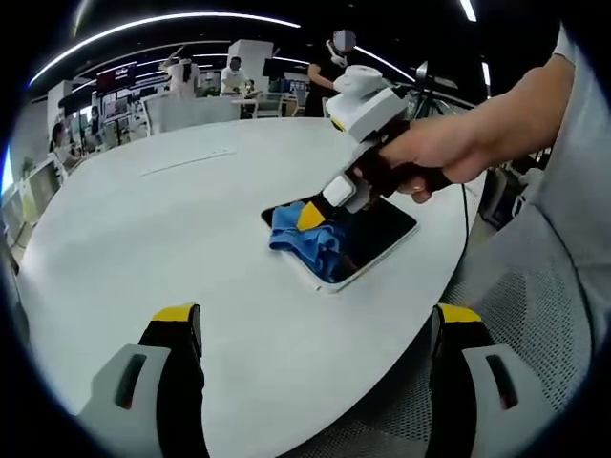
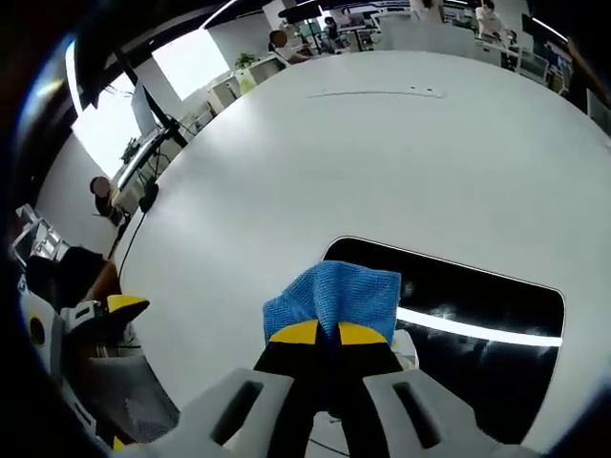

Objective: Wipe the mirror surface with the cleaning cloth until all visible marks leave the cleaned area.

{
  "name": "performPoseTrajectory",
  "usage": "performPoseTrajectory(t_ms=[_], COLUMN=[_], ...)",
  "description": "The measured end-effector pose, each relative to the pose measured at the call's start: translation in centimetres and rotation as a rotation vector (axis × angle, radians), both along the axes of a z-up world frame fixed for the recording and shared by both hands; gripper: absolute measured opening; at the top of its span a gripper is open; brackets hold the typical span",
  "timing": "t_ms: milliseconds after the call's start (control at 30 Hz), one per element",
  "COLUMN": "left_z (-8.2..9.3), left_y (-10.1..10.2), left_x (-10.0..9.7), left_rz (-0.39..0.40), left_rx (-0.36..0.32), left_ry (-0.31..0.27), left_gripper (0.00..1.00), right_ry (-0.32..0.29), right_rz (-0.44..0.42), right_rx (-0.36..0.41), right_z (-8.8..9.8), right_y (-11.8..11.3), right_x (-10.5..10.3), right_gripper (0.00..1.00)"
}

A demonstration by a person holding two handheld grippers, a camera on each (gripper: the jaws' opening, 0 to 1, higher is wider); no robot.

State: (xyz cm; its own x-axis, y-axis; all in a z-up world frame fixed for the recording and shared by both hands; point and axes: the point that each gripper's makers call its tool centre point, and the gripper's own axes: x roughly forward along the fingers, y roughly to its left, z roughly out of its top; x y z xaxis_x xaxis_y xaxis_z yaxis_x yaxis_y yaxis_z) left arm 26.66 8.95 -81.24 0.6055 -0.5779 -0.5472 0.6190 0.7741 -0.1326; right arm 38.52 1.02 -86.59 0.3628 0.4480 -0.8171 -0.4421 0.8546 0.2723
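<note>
**Cloth pressed on the mirror by the right gripper**

In the right gripper view, the right gripper (image 2: 327, 333) has its yellow-tipped jaws clenched together on the blue cloth (image 2: 334, 296). The cloth is bunched just ahead of the tips and rests on the near left end of the mirror (image 2: 477, 353). The mirror is a dark, rounded rectangle with a pale frame, lying flat on the white table (image 2: 401, 162); a bright streak of reflected light runs across its glass. The left gripper (image 2: 105, 315) shows at the left edge of this view, off the table's rim.

In the left gripper view, the left gripper (image 1: 310, 324) has its jaws released and set wide apart, grasping nothing, over the near edge of the table (image 1: 172, 239). Further on, the mirror (image 1: 382, 239) lies near the table's right edge, the cloth (image 1: 305, 239) covering its left part. A hand (image 1: 449, 153) holds the right gripper (image 1: 310, 218) down onto the cloth. Beyond the table, people (image 1: 229, 76) stand among desks under ceiling light strips.
</note>
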Motion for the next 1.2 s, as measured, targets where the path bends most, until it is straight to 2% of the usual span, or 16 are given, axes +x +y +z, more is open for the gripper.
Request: performPoseTrajectory(t_ms=[900, 1200], left_z=[-0.3, -0.4], left_y=[0.2, 0.2], left_x=[0.0, 0.0], left_rz=[0.005, 0.005], left_rx=[0.005, 0.007], left_ry=[0.01, 0.013], left_gripper=[0.99, 0.99], right_ry=[-0.016, -0.018], right_rz=[0.047, 0.038], right_rx=[-0.007, 0.002], right_z=[0.0, 0.0], right_y=[0.6, 0.8], right_x=[3.8, 5.0], right_gripper=[0.0, 0.0])
